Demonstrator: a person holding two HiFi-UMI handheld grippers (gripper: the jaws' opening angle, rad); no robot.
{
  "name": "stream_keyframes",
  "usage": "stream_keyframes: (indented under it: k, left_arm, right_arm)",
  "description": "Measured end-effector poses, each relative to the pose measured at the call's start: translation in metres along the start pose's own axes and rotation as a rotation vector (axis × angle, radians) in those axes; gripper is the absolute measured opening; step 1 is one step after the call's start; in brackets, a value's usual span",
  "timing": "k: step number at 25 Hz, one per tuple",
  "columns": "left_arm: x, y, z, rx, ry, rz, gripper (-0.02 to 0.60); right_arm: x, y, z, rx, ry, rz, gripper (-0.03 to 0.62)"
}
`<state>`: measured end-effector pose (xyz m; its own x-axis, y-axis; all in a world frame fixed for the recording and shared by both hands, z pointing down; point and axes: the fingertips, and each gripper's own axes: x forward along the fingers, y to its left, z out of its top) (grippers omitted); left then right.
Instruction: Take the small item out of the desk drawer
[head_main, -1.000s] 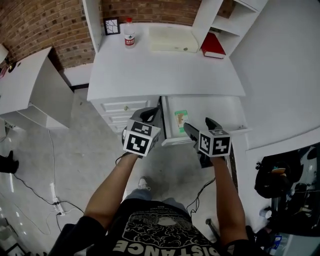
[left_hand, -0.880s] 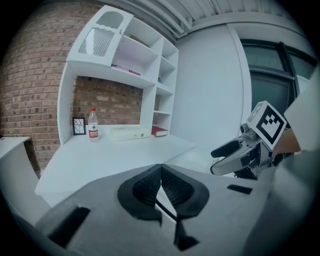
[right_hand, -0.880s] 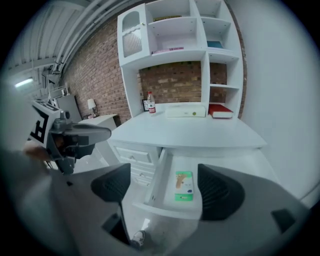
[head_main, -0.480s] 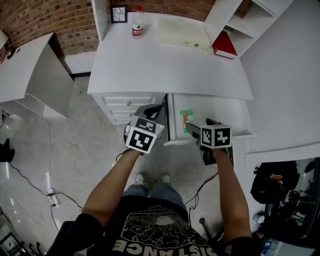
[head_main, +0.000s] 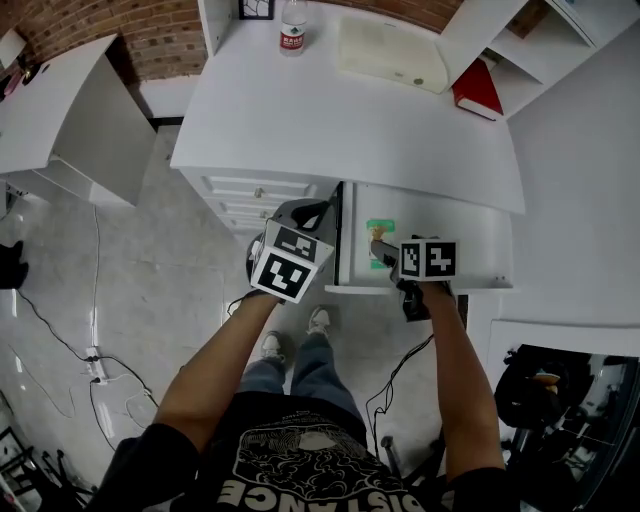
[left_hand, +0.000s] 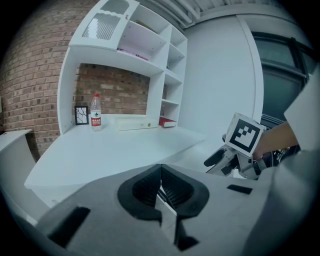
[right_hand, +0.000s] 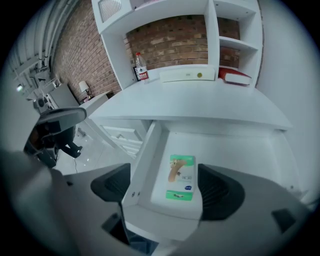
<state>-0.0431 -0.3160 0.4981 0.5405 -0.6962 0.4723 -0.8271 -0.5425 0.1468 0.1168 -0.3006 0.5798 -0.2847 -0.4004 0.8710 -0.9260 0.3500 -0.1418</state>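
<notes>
— What's on the left?

— The left gripper (head_main: 318, 213), held just beside the left wall of the open drawer (head_main: 430, 284). In the left gripper view (left_hand: 161, 192) its jaws are clenched, pad against pad. A pale sliver shows in the gap below the pads; I cannot tell what it is.

— And beyond it?

— The white table (left_hand: 100, 150), with a water bottle (left_hand: 95, 112) standing upright near the back, in front of the brick wall. From the head view the bottle (head_main: 293, 15) is at the far edge of the table (head_main: 330, 110).

— Now the drawer.

— It sits under the table's right half, pulled out towards the person. In the right gripper view its left wall (right_hand: 142, 160) runs up the middle of the picture, under the table (right_hand: 200, 100).

— The small item?

— A flat green-and-white box (right_hand: 180, 177) lying on the drawer floor, near the left wall and towards the front. In the head view only part of the box (head_main: 380, 226) shows beyond the right gripper.

— That gripper?

— The right gripper (head_main: 380, 250) hangs over the drawer's front edge. Its jaws (right_hand: 167, 187) are released and wide apart, the box in line between them but not touched.

— Further right?

— A red book (head_main: 478, 90) lying flat at the table's back right corner, by the shelves.
</notes>
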Motion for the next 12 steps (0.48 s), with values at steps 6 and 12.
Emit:
stream_keyframes:
  k: [6,12]
  left_arm:
    - [0.022,0.002,-0.001,-0.026,0.007,0.016,0.008]
    - [0.040,0.004,-0.009,-0.038,0.013,0.036,0.008]
  right_arm:
    - [0.032,-0.015,-0.002,-0.017,0.065,0.012,0.419]
    - [0.065,-0.025,-0.011,-0.025,0.131,0.010,0.419]
